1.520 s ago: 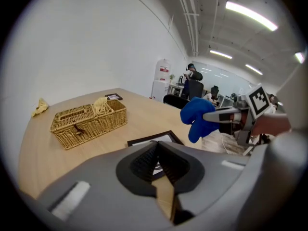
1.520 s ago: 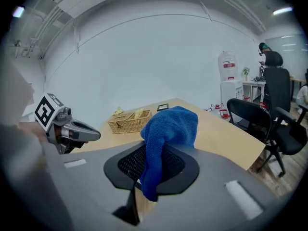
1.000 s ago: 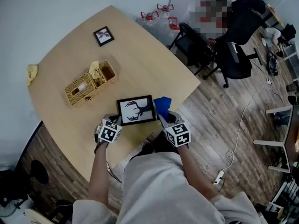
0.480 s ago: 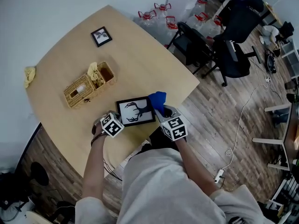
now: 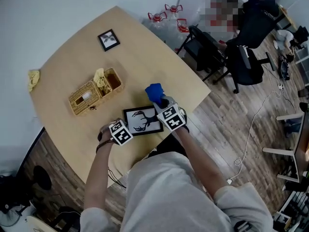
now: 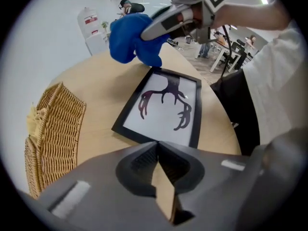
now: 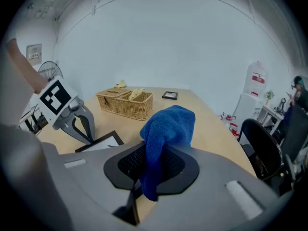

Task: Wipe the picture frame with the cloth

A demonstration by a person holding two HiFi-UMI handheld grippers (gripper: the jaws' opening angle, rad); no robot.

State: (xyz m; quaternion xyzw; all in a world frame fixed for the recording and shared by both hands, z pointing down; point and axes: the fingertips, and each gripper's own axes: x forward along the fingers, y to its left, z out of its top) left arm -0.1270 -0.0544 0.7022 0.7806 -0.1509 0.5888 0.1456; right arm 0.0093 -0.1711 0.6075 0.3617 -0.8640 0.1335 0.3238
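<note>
A black picture frame (image 5: 143, 121) with an antler print lies flat near the table's front edge; the left gripper view shows this frame (image 6: 163, 107) just ahead of the jaws. My right gripper (image 5: 159, 100) is shut on a blue cloth (image 5: 154, 93) and holds it above the frame's far right corner. The cloth (image 7: 166, 134) bunches out between the jaws in the right gripper view. My left gripper (image 5: 114, 126) sits at the frame's left near corner, jaws shut on nothing, a little short of the frame's edge.
A wicker basket (image 5: 93, 91) with yellow cloths stands behind the frame. A small framed picture (image 5: 108, 38) lies at the table's far side and a yellow cloth (image 5: 33, 76) at its left edge. Office chairs (image 5: 241, 57) stand on the floor to the right.
My right gripper has carried the blue cloth from the frame's right side up and leftward over its far right corner. The left gripper has stayed by the frame's left near corner.
</note>
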